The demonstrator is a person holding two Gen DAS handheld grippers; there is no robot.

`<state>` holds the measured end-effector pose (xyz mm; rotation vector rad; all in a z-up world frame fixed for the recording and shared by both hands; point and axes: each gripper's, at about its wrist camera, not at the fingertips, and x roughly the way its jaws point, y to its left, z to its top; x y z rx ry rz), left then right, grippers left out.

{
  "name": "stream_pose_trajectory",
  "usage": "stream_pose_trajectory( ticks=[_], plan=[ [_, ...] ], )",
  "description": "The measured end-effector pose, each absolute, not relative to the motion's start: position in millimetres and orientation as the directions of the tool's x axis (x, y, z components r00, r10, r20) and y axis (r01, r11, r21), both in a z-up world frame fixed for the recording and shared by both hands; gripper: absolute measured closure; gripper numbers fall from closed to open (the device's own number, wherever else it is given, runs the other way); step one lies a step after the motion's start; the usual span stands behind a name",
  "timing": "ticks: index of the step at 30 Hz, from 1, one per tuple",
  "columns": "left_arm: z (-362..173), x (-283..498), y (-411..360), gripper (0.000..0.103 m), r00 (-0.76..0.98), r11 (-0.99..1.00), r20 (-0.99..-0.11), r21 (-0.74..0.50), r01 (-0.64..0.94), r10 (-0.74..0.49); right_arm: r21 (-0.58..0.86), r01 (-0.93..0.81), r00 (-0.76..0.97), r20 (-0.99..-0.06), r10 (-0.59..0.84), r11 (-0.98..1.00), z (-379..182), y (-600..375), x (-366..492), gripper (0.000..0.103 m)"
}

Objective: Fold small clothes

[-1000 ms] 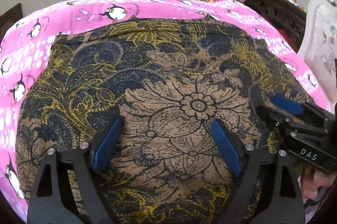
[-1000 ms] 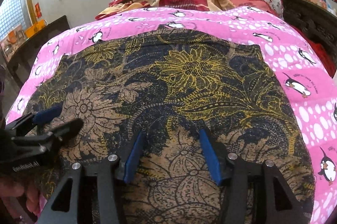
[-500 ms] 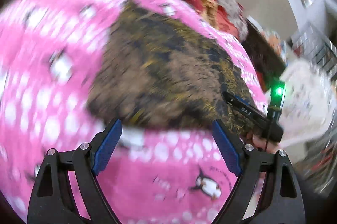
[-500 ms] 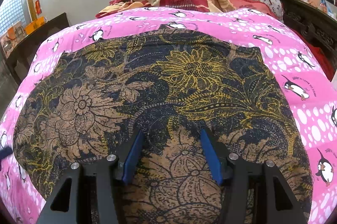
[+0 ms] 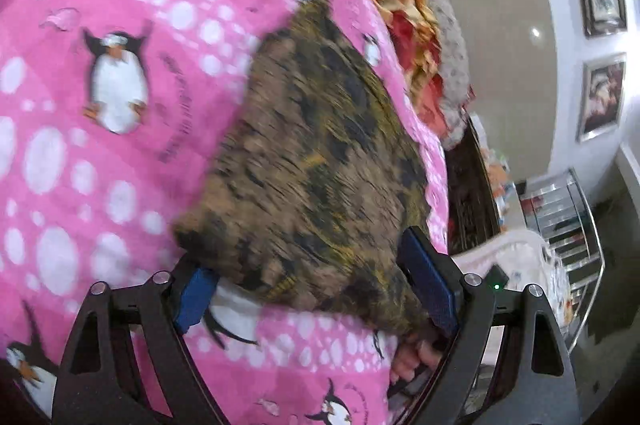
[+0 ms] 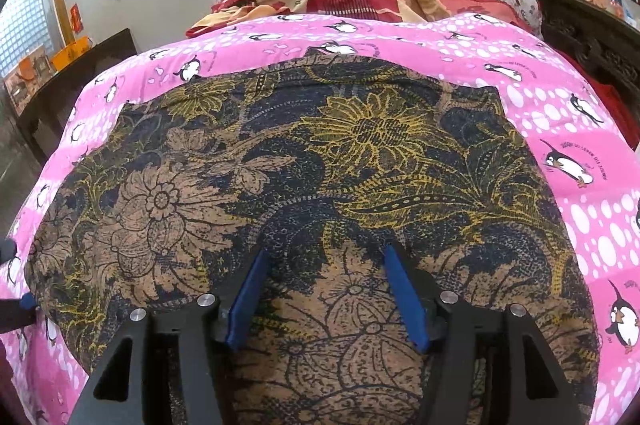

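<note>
At the floral cloth's (image 5: 320, 161) left corner we see our left tongs (image 5: 316, 289) spread wide, gripping nothing; the cloth lies flat on the pink penguin bedspread (image 6: 500, 65); over its near edge our right tongs (image 6: 326, 297) stand parted, fabric between them unpinched

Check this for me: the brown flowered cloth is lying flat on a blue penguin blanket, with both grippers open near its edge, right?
One thing is off: the blanket is pink, not blue, as the right wrist view shows plainly. The rest holds: the brown flowered cloth lies flat on it, the right gripper is open over the cloth's near part, and the left gripper is open at its edge.
</note>
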<state>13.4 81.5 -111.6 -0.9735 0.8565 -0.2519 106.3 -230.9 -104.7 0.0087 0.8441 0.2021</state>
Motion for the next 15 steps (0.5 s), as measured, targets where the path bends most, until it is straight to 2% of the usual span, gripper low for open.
stream_pose_trajectory(
  ticks=[3,4,5,7,9,11,13,15],
  plan=[
    [-109.1,11.7,91.2,0.029,0.69,0.572,-0.516,-0.801,-0.178,-0.507,0.088,-0.174,0.646,-0.741,0.181,0.981,-104.5,-230.6,106.3,0.043],
    [-114.2,13.4,93.3,0.042,0.682,0.561,-0.527,-0.803,-0.202,-0.508,0.087,-0.174,0.646,-0.741,0.18,0.981,-104.6,-231.1,106.3,0.043],
    [-117.8,14.2,96.0,0.05,0.678,0.566,-0.548,-0.792,-0.23,-0.491,0.088,-0.174,0.647,-0.741,0.181,0.981,-104.6,-231.2,106.3,0.043],
    [-122.4,11.6,104.5,0.05,0.702,0.544,-0.543,-0.797,-0.261,-0.46,0.088,-0.173,0.647,-0.741,0.181,0.981,-104.6,-231.0,106.4,0.043],
    [-124.0,12.6,103.9,0.055,0.702,0.559,-0.559,-0.783,-0.272,-0.442,0.087,-0.174,0.646,-0.742,0.18,0.981,-104.5,-230.8,106.3,0.042],
    [-124.1,12.3,102.2,0.072,0.694,0.583,-0.589,-0.757,-0.295,-0.414,0.083,-0.174,0.646,-0.742,0.177,0.981,-104.7,-230.5,106.3,0.042],
    [-127.2,10.2,106.8,0.078,0.695,0.573,-0.6,-0.753,-0.324,-0.395,0.076,-0.176,0.645,-0.744,0.174,0.981,-104.6,-229.2,106.2,0.04],
    [-127.0,10.4,108.3,0.081,0.701,0.58,-0.608,-0.742,-0.335,-0.373,0.067,-0.19,0.639,-0.749,0.175,0.979,-104.2,-225.3,106.2,0.033]
  ],
)
